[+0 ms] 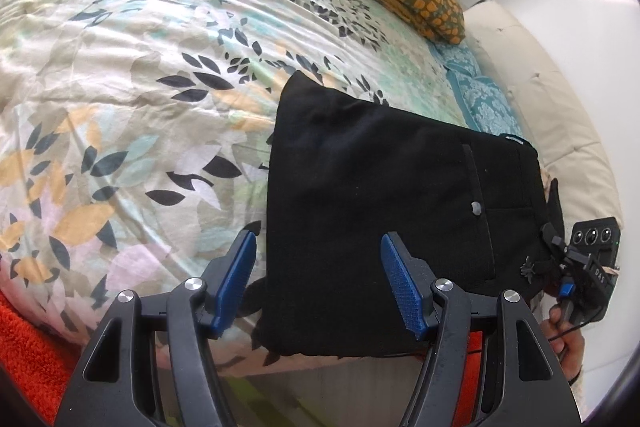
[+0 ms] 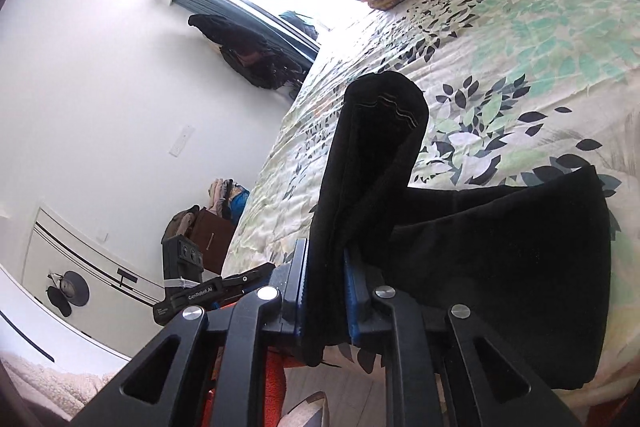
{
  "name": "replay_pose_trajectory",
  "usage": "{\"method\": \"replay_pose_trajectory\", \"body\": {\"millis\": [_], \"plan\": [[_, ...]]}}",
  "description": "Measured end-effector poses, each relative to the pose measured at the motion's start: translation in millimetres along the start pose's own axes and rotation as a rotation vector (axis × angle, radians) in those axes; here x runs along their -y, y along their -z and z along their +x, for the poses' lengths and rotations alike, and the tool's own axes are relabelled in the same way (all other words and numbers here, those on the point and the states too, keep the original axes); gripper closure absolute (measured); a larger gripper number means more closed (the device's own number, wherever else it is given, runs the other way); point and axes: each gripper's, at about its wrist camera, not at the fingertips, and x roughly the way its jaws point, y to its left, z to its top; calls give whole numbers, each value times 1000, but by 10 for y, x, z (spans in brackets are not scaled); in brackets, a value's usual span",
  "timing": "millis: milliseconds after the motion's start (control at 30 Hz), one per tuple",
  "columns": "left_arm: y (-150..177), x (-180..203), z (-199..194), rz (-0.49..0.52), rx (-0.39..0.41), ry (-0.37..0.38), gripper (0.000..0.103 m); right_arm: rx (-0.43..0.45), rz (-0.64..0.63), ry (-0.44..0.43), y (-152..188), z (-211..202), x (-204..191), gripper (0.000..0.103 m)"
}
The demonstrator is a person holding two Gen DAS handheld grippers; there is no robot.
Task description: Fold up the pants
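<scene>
Pants [image 1: 372, 211], black and folded, lying on the flowered bed [image 1: 140, 87], one end pinched in the right claw [image 2: 325, 291], with the left claw [image 1: 318, 279] spread wide above their near edge.

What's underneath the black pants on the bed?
The black pants lie on the leaf-print bedspread. Whatever sits directly beneath them is covered. The right claw pinches one edge.

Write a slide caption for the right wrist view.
Right gripper shut on black pants, lifting one edge off the floral bedspread.
</scene>
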Motion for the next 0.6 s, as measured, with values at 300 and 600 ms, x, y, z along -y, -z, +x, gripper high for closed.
{"method": "replay_pose_trajectory", "body": {"millis": [300, 600], "plan": [[58, 236, 112, 61, -34, 29, 36, 4, 121, 172, 49, -592, 829, 87], [180, 397, 288, 175, -55, -95, 36, -65, 227, 398, 248, -564, 1362, 43]]}}
